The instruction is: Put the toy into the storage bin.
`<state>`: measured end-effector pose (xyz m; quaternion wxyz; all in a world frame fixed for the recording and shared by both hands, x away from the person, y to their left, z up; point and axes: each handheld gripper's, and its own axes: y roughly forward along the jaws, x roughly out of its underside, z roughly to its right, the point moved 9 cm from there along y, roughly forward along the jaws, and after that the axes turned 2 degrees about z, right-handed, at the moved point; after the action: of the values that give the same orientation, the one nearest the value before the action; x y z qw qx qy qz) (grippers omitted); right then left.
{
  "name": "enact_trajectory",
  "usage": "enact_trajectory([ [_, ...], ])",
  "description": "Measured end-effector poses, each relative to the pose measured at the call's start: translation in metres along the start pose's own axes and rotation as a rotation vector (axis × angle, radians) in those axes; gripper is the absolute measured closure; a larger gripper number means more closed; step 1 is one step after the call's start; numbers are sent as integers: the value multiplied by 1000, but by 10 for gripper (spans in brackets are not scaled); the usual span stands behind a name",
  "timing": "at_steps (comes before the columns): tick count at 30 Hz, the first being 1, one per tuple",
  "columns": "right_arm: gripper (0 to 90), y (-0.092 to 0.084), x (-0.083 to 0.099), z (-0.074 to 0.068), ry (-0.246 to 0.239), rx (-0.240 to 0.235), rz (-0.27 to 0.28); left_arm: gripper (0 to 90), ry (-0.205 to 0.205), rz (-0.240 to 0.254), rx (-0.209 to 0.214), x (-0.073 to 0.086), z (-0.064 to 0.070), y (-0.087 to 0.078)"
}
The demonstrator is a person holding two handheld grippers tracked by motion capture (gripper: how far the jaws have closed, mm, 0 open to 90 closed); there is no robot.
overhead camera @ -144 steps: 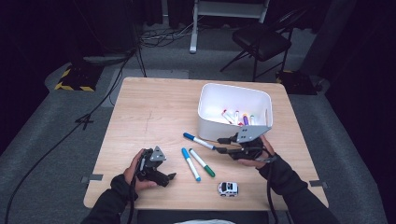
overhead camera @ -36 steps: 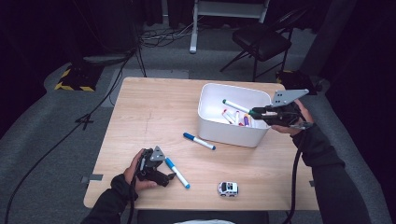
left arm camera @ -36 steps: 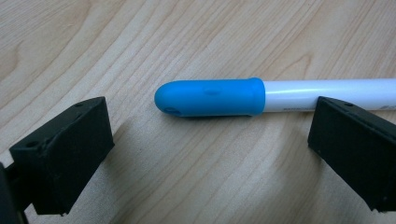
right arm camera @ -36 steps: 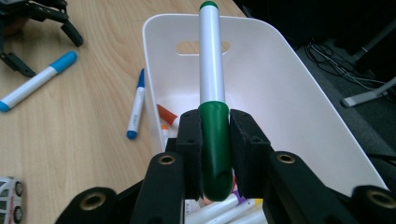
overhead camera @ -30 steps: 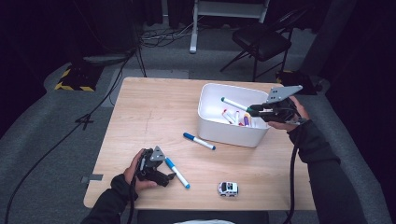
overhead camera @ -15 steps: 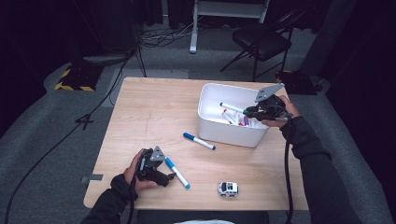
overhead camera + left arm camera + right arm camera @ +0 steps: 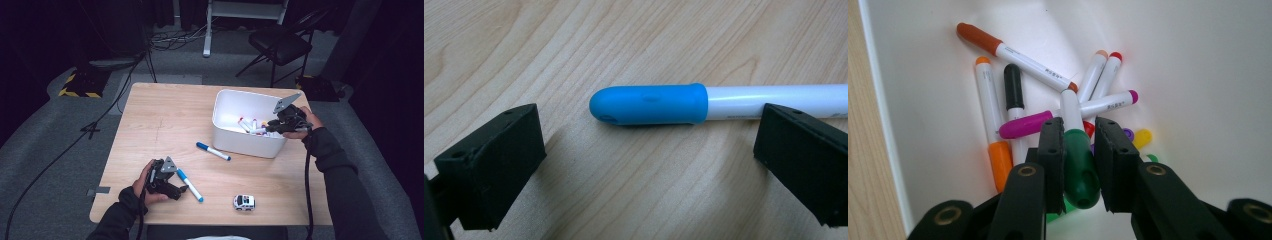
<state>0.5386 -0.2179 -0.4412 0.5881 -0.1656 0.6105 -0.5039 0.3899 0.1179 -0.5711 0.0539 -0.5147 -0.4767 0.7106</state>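
- High view: the white plastic bin stands on the right half of the wooden table. The right gripper reaches over the bin's right rim, held in a hand wearing a dark sleeve, and points down among the markers inside the bin.
- High view: a blue-capped marker lies just left of the bin's front wall. A second blue-capped marker lies further from the bin, toward the table's near edge, beside the left gripper, which rests on the table. A small white toy car sits in front of the bin, near the table's front edge.
- Left gripper view: the jaws stand wide apart on the wood, pressing on nothing. The second blue-capped marker lies across between them, its blue cap free in the gap and its white barrel running behind the right-hand jaw.
- Right gripper view: the jaws are clamped on the cap of a green-capped marker, held inside the bin above a heap of markers. A brown-capped marker, an orange marker, a black-capped marker and a magenta-capped marker lie in the heap. Small grey print shows on several barrels, too small to read with certainty.
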Motion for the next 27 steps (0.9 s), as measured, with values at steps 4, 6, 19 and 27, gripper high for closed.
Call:
enact_trajectory([
  [4,699,-6,-3,-2,13,-5,44,2,1,-1,2,0,0,0],
  [6,684,-11,-5,-2,29,10,64,2,1,-2,2,0,0,0],
  [19,609,-42,-49,-64,48,3,409,2,-22,-5,9,2,1,-1],
  [27,589,-20,-57,-121,-18,-99,429,1,-19,-5,-10,2,-4,-2],
])
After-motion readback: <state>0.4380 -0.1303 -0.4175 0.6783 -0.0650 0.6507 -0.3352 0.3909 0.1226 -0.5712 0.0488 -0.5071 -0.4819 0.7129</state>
